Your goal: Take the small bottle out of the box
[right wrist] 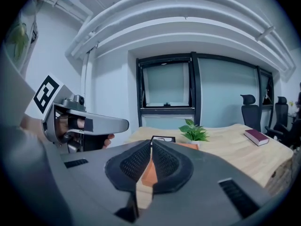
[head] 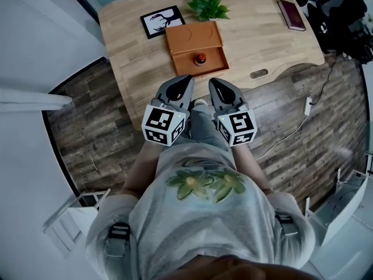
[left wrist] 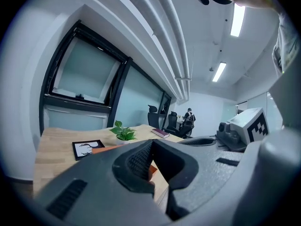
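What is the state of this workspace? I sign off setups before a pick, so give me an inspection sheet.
Surface: wooden table, light top.
Job's things: orange box; small bottle in its open part.
Clutter: plant, framed picture, book, all apart from the box.
Grippers: left gripper and right gripper both shut, empty, not touching the box.
Cables: cable on the floor, right side.
Surroundings: windows, office chairs.

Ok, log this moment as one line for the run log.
stage: before reach | left gripper: shut, empty | right gripper: shut, empty | small bottle: in box, untouched | box: on table
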### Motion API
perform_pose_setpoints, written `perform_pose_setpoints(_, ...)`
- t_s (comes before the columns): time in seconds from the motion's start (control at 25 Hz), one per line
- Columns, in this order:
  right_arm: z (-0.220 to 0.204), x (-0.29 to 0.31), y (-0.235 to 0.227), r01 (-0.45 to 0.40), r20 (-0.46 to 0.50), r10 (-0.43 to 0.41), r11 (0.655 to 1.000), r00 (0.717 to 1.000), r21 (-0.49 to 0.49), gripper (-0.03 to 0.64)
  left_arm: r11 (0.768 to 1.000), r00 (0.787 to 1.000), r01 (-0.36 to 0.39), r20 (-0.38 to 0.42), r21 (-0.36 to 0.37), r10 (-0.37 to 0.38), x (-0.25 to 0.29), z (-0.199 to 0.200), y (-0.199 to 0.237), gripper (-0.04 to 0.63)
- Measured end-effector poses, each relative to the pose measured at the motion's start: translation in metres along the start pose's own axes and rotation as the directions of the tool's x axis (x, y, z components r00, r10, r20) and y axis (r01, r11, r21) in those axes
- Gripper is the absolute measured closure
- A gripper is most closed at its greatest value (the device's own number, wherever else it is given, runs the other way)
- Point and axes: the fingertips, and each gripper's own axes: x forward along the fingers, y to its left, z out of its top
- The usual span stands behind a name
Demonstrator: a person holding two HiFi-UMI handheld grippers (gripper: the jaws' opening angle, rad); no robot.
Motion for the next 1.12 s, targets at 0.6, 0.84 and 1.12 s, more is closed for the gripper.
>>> perform_pose_setpoints(0.6, 0.004, 0.052, -0.037, -0.114, -0.065, 0.111, 0.993, 0.992, -0.036, 0.604, 0.989, 0.987, -0.148, -0.065, 0.015, 0.149, 0.038, 0.001, 0.038, 0.588)
perform_pose_setpoints(0.84, 0.005, 0.069, -0.049, -0.165, -0.083, 0.160, 0.985, 0.984, -0.059, 0.599, 0.980, 0.978, -0.194, -0.072, 0.044, 0.197, 0.053, 0.006, 0.047, 0.588)
perform_pose_setpoints(1.12, -0.007, 0.086, -0.058, -0.210, -0.126, 0.197, 0.972, 0.972, -0.103, 0.519, 0.967, 0.965, -0.248, -0.076, 0.058, 0.252, 0.067, 0.005, 0.060, 0.588)
